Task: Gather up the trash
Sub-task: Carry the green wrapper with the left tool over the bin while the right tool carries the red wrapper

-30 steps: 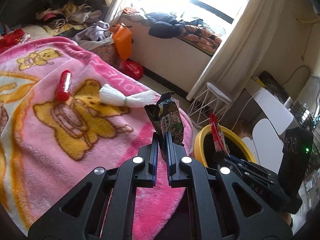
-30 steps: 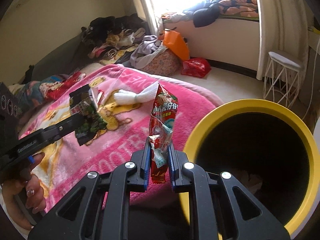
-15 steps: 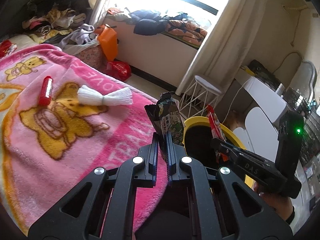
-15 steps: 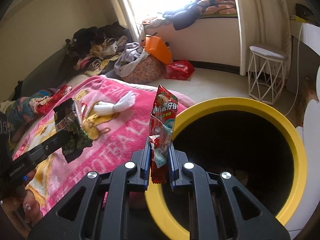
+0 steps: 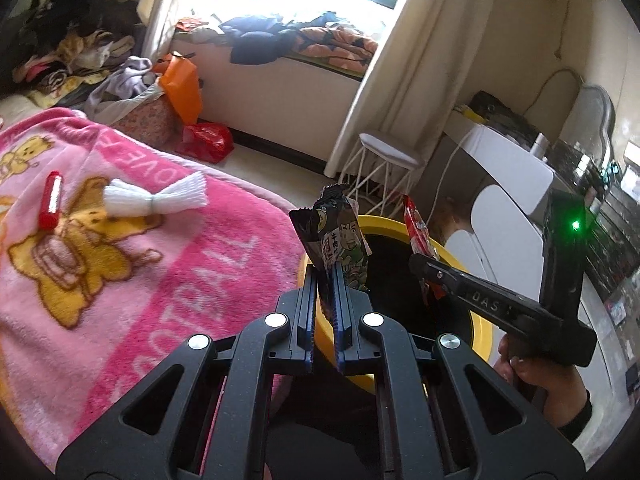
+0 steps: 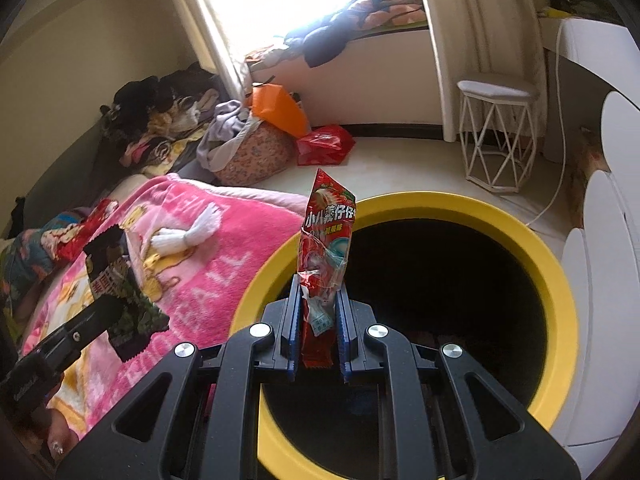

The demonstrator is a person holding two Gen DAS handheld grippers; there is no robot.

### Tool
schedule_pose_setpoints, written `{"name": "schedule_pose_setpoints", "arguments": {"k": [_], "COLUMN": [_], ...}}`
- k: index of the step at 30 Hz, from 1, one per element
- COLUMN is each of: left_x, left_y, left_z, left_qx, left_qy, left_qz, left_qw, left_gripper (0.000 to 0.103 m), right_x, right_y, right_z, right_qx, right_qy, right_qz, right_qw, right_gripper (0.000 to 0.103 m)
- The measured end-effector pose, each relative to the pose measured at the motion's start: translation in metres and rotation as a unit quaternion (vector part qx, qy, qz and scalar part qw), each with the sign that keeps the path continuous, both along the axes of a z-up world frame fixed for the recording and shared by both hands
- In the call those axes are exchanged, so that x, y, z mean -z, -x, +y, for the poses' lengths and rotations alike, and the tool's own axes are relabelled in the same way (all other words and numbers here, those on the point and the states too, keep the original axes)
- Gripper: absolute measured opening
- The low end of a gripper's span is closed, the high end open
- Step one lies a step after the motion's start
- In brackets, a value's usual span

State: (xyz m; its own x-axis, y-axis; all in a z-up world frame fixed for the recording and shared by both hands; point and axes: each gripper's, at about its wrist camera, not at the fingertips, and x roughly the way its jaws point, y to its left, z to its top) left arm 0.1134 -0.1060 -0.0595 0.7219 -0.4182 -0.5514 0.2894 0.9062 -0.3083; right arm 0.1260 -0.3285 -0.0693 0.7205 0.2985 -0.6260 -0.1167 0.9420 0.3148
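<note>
Right wrist view showed your right gripper (image 6: 316, 332) clamped on the red wrapper (image 6: 326, 248), just above the near rim of the yellow bin (image 6: 560, 280). Your left gripper (image 5: 324, 312) pinched the dark wrapper (image 5: 336, 240) beside that rim. You should have centred each wrapper over the opening before releasing.

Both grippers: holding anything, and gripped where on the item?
Left gripper pinches the dark snack wrapper by its lower end. Right gripper pinches the red snack wrapper near its lower end.
</note>
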Motion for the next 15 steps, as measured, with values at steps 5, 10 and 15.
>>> {"name": "schedule_pose_setpoints", "arguments": {"k": [5, 10, 15], "left_x": [0.002, 0.004, 0.008], "left_y": [-0.002, -0.003, -0.004], "left_z": [-0.014, -0.028, -0.042], "left_qx": [0.014, 0.027, 0.043], "left_qy": [-0.01, -0.024, -0.038], "left_qz": [0.0, -0.002, -0.002], "left_qw": [0.9999, 0.9993, 0.9984], "left_gripper": [0.004, 0.004, 0.004], "right_x": [0.003, 0.006, 0.011], "right_y": [-0.001, -0.001, -0.003], "right_z": [-0.014, -0.024, -0.035], "right_qx": [0.02, 0.037, 0.053], "right_qy": [0.003, 0.01, 0.012], "right_qz": [0.005, 0.005, 0.013], "right_qw": [1.0, 0.999, 0.998], "right_gripper": [0.015, 0.015, 0.015]}}
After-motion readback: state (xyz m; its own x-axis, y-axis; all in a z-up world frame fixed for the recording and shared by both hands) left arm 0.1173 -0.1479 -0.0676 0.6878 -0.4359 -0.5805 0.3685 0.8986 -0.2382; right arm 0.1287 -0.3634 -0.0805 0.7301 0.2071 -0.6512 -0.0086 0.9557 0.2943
